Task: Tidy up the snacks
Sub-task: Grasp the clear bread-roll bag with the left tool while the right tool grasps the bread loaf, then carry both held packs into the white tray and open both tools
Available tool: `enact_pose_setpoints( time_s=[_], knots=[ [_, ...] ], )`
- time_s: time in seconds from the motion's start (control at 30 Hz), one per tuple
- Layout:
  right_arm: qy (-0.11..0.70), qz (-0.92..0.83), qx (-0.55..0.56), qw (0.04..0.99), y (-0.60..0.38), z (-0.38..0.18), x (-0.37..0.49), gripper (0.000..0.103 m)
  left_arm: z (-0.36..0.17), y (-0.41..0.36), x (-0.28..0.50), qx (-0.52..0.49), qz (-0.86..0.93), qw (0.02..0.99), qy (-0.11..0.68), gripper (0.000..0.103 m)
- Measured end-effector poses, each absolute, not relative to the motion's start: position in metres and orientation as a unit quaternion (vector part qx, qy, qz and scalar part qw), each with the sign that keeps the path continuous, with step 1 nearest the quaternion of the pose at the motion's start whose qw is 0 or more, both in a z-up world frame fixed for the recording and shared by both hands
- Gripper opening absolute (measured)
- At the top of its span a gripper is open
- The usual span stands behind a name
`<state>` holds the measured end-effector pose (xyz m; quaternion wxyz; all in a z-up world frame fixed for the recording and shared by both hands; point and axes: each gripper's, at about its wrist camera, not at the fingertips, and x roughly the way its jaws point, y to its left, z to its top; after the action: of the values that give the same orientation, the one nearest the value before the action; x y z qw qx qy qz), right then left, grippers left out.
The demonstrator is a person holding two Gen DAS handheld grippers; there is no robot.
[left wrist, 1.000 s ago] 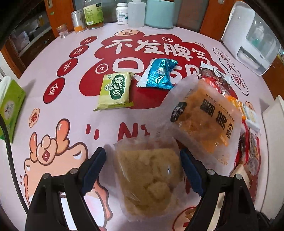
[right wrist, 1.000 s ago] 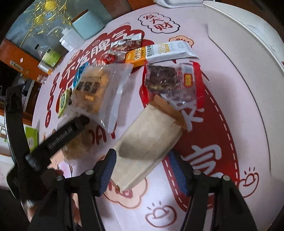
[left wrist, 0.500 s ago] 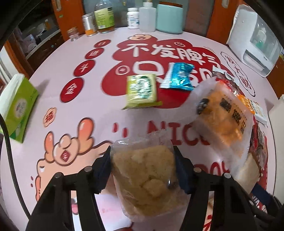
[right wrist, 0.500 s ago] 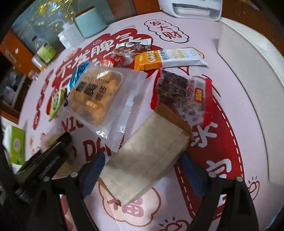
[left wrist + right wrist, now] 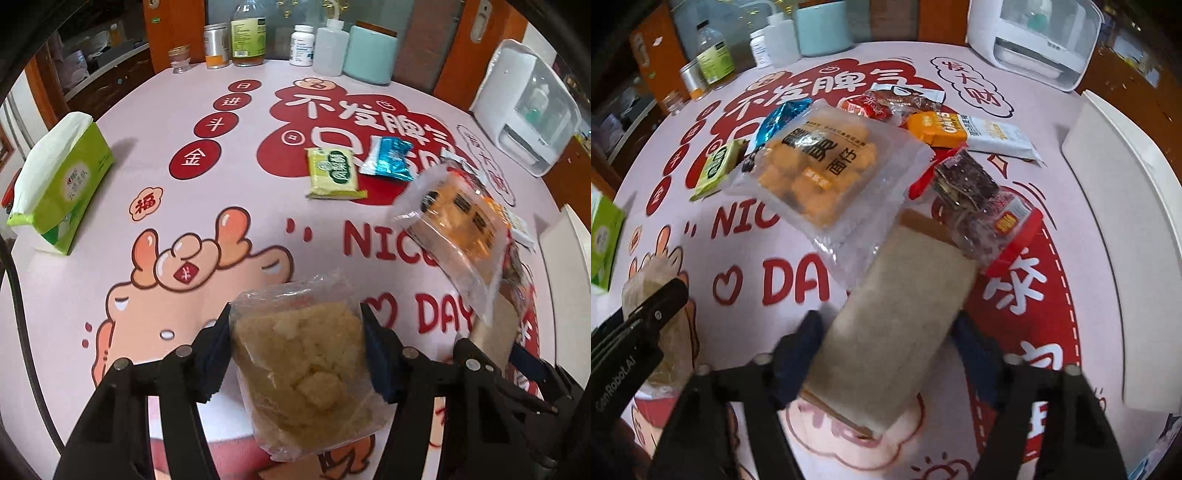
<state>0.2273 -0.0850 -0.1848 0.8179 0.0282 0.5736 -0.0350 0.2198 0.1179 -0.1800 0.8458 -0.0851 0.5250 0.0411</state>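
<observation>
The left gripper [image 5: 297, 345] sits low in the left wrist view, its two blue-padded fingers [image 5: 218, 350] pressed against the sides of a clear, crinkled plastic bag of pale yellow crumbly snack [image 5: 303, 358], so it is clamped on that bag. The bag hangs lifted above the pink printed tablecloth [image 5: 221, 229].

In the right wrist view the right gripper [image 5: 890, 347] straddles a flat, rectangular brown paper packet [image 5: 905, 325] at lower centre; its pads sit close at each long edge, but motion blur hides whether they actually press it, so I cannot tell if it is gripping.

The packet's far end tucks under two soft wrappers: a clear bag of orange puffed pieces [image 5: 827, 173] at centre left, and a red-edged clear pack of dark bars [image 5: 975, 195] at centre right. Beyond them, in the upper middle, lie an orange-and-white bar wrapper [image 5: 967, 133] and one glossy red packet [image 5: 875, 105]. To the left sit one shiny blue foil sachet [image 5: 779, 120] and one flat green square packet [image 5: 718, 168].

A green tissue pack [image 5: 62, 181], soft and boxy, lies at the left edge of the left wrist view. Along the top edge stand five containers: jars and bottles [image 5: 249, 33] in a row, then a mint canister [image 5: 371, 53]. A white appliance [image 5: 524, 110] fills the upper right.
</observation>
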Motion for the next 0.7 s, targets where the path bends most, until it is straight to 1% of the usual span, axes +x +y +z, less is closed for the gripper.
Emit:
enact_pose_setpoints(
  time_s=[0.07,0.3,0.4,0.7],
  knots=[
    [0.573,-0.024,0.025,0.819,-0.088,-0.182,0.218,0.066,-0.177,0.114,0.214,-0.085,0.032,0.846,0.525,0.061],
    [0.569,0.014,0.039,0.821,-0.107,-0.174,0.189,0.065,-0.16,0.091,0.193,-0.073,-0.003,0.854,0.516,0.061],
    [0.556,0.029,0.045,0.83,-0.117,-0.161,0.176,0.065,-0.147,0.079,0.184,-0.071,-0.025,0.857,0.51,0.061],
    [0.463,0.054,0.082,0.881,-0.165,-0.088,0.137,0.066,-0.087,0.017,0.165,-0.041,-0.098,0.877,0.468,0.061]
  ],
)
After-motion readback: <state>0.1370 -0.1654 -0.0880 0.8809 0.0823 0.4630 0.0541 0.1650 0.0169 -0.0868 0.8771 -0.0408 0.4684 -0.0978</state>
